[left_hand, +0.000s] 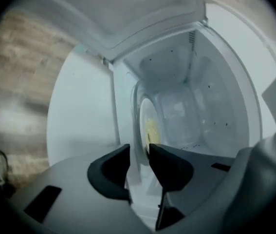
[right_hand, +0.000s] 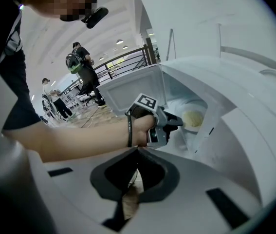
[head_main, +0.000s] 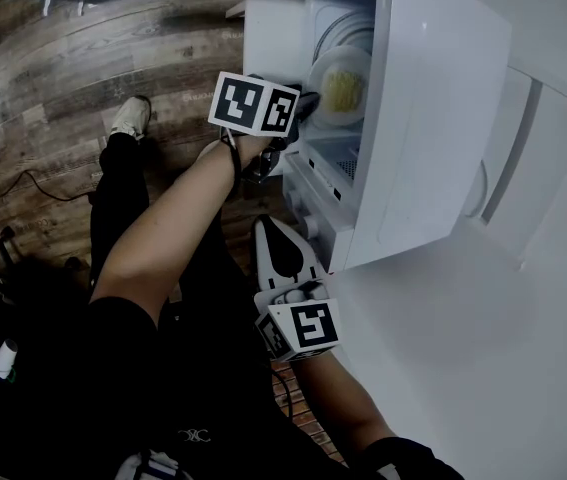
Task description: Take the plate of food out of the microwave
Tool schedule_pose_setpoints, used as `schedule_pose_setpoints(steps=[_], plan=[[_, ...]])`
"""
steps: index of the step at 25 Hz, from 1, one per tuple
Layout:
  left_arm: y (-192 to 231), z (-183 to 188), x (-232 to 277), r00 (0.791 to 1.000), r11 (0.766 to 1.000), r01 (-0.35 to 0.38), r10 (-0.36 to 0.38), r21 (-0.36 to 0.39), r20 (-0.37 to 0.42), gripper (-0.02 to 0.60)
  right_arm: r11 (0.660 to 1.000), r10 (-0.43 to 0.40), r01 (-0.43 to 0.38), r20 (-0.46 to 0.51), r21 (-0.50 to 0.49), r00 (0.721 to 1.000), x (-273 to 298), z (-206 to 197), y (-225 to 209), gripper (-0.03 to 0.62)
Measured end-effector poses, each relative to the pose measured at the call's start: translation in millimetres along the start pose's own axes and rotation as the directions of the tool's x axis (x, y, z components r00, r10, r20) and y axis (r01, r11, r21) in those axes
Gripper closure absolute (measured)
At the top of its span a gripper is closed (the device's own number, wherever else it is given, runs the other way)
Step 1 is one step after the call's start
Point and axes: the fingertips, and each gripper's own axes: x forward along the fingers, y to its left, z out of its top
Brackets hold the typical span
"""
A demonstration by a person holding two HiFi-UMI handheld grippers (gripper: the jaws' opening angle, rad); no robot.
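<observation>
The microwave (head_main: 273,28) stands with its door (head_main: 433,118) swung open. Inside it sits a white plate (head_main: 355,58) with yellow food (head_main: 343,88); the left gripper view shows the plate (left_hand: 143,111) edge-on. My left gripper (head_main: 308,103) reaches into the opening. Its jaws stand either side of the plate's near rim with a gap showing, so the left gripper (left_hand: 138,152) is open. My right gripper (head_main: 268,230) hangs lower, in front of the microwave, away from the plate. The right gripper (right_hand: 138,152) is shut, tips together, with nothing held.
The open door juts out at the right of the cavity. A white surface (head_main: 443,368) fills the lower right. Dark wooden floor (head_main: 63,68) lies to the left, with a cable (head_main: 23,183) on it. People (right_hand: 82,62) stand far behind by a railing.
</observation>
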Motion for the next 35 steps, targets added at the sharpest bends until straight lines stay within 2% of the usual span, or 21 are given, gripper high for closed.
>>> schedule_pose_setpoints(steps=[2,3,4,10,18,23,27,29,35], plan=[[-6,-2,-1,0.995,0.988,0.097,-0.097,-0.12,0.009,0.524,1.0,-0.004,0.004,0.006,0.0,1.0,1,2,-2,0.582],[-8,-1,-1,0.992,0.981,0.125,-0.123,-0.151,0.019,0.559,1.0,-0.006,0.006,0.008,0.003,1.0,1,2,-3,0.582],[-10,-1,-2,0.99,0.976,0.14,-0.137,-0.165,0.025,0.563,1.0,-0.007,0.007,0.009,0.006,1.0,1,2,-3,0.582],[-9,-4,-13,0.982,0.962,0.187,-0.185,-0.197,0.031,0.569,1.0,-0.008,0.008,0.009,0.017,1.0,2,2,-1,0.582],[-1,-4,-39,0.956,0.923,0.291,-0.268,-0.251,0.123,0.572,1.0,-0.004,0.004,0.034,0.02,0.999,12,4,5,0.582],[1,-1,-67,0.939,0.914,0.335,-0.306,-0.228,0.155,0.572,0.996,-0.062,0.058,0.064,0.067,0.996,29,12,-5,0.582],[3,8,-94,0.912,0.897,0.396,-0.358,-0.197,0.202,0.572,0.993,-0.089,0.082,0.08,0.08,0.993,38,17,-7,0.582],[6,11,-109,0.91,0.897,0.396,-0.354,-0.197,0.216,0.572,0.993,-0.093,0.087,0.083,0.076,0.992,39,19,-4,0.582],[10,17,-176,0.925,0.886,0.353,-0.284,-0.3,0.251,0.572,0.986,-0.138,0.127,0.107,0.104,0.985,44,31,0,0.582]])
